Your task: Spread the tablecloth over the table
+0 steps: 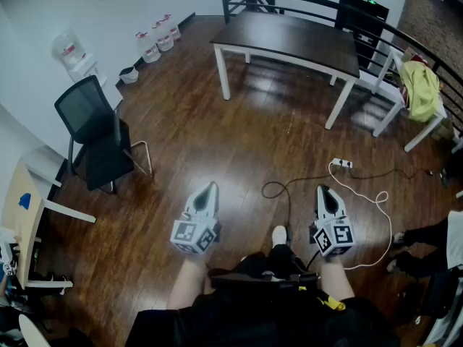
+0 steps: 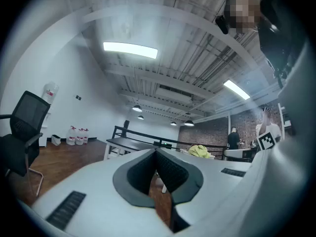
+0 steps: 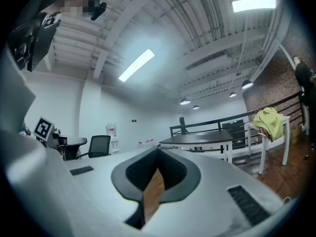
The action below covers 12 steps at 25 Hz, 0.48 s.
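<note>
A dark brown table (image 1: pixel 289 38) with white legs stands bare across the room. A yellow-green cloth (image 1: pixel 421 89) is bunched on a white chair to its right. My left gripper (image 1: pixel 211 186) and right gripper (image 1: pixel 321 189) are held level over the wooden floor, far short of the table, both shut with nothing between the jaws. The left gripper view shows my left gripper (image 2: pixel 157 152) with its pads together, and beyond it the table (image 2: pixel 123 143) and the cloth (image 2: pixel 200 151). In the right gripper view, past the tips of my right gripper (image 3: pixel 158 152), are the table (image 3: pixel 197 139) and the cloth (image 3: pixel 269 122).
A black office chair (image 1: pixel 98 132) stands at the left beside a light desk (image 1: pixel 22 208). A power strip (image 1: pixel 341 163) with a white cable lies on the floor ahead of my right gripper. A black railing (image 1: pixel 405 35) runs behind the table. Water bottles (image 1: pixel 159 38) line the far wall.
</note>
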Available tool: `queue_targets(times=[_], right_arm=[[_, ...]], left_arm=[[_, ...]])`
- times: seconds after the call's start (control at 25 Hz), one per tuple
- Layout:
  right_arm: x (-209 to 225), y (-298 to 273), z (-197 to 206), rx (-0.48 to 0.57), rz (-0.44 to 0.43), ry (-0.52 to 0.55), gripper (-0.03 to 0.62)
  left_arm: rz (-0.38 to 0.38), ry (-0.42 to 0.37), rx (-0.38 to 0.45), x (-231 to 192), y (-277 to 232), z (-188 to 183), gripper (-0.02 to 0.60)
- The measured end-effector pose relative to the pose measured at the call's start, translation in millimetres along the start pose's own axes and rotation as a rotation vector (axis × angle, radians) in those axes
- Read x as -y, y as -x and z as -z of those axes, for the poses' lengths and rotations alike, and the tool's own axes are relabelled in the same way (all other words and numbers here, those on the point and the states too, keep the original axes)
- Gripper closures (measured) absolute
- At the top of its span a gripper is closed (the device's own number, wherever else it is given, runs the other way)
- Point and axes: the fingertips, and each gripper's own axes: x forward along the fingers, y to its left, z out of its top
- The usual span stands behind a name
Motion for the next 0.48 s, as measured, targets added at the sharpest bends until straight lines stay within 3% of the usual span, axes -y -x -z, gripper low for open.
queue_targets(times=[0.2,0.48], right_arm=[[46.6,-44.1,5.0,0.029,0.018,-0.030,0.588],[123.0,-123.8,-28.3,0.120,0.012,-0.039,0.588]], left_arm=[[0.034,-0.013,-0.002,10.6,-63.0,5.1,0.595],[0.095,-0.054,0.005,25.5,-185.7,0.2,0.597]])
